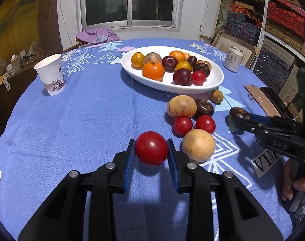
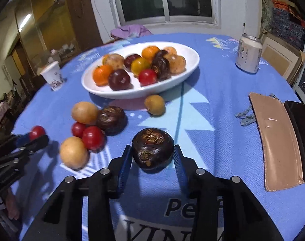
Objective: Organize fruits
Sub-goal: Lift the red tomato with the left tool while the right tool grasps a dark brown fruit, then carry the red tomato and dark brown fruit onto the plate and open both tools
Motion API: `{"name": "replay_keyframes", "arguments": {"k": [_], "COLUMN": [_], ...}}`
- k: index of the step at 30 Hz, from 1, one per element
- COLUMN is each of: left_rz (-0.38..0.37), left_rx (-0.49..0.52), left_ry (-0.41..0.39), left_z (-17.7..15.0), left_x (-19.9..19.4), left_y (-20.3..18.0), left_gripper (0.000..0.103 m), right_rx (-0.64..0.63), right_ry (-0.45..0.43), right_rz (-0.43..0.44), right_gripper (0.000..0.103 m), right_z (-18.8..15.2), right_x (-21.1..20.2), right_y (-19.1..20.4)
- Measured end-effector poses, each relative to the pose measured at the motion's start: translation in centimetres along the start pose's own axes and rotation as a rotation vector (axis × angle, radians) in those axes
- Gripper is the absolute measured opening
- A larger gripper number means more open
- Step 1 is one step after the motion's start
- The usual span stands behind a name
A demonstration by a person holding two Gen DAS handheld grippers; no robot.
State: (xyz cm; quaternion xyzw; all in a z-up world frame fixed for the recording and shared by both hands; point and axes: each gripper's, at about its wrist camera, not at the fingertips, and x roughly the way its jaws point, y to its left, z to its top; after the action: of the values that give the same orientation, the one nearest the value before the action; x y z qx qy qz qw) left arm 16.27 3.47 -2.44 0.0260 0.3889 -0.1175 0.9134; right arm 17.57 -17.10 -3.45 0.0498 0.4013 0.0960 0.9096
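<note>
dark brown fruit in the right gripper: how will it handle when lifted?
The dark fruit looks hard and glossy, so it may slip between the right gripper pads. Its squat, rounded shape with a flattish top suggests it could twist in the grip. It probably rolls less readily than the round tomatoes if dropped on the cloth.

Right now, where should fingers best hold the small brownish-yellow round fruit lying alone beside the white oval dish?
Grip the small brownish-yellow round fruit across its widest middle, coming from above on the near side. It is smooth and round, so it may roll, and the white oval dish blocks the far side.
</note>
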Motion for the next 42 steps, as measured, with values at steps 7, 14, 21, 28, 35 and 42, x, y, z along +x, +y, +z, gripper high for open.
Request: {"name": "replay_keyframes", "arguments": {"k": [7,14,21,28,35,42], "left_rz": [0.005,0.019,0.004,0.009,0.011,0.009], "left_rx": [-0.015,-0.022,-0.023,0.035,0.033,-0.078], "left_ry": [-0.047,-0.129,-0.030,-0.016,-0.053,-0.084], "left_z": [5.2,13.6,15.5,14.7,14.6,14.9], "left_x": [-0.2,1.7,8.9,12.1,11.3,6.4], "left_y": [0.2,-0.9,-2.2,-3.6,-3.6,-0.7], "left_gripper": [0.030,0.030,0.030,0.039,0.078,0.082], "right_rx": [0.037,0.044,0.061,0.051,0.044,0.085], "right_ry": [-0.136,-0.227,-0.091,-0.024,-0.042,-0.156], "right_rz": [0.103,0.089,0.038,-0.008,-0.011,0.059], "right_gripper": [0.043,0.043,0.043,0.043,0.062,0.077], "right_z": [5.3,14.5,16.1,15.5,15.5,15.6], "right_x": [-5.1,-4.4,5.4,9.3,9.4,2.4], "right_y": [-0.1,-0.3,-1.5,-2.2,-2.1,-2.4]}}
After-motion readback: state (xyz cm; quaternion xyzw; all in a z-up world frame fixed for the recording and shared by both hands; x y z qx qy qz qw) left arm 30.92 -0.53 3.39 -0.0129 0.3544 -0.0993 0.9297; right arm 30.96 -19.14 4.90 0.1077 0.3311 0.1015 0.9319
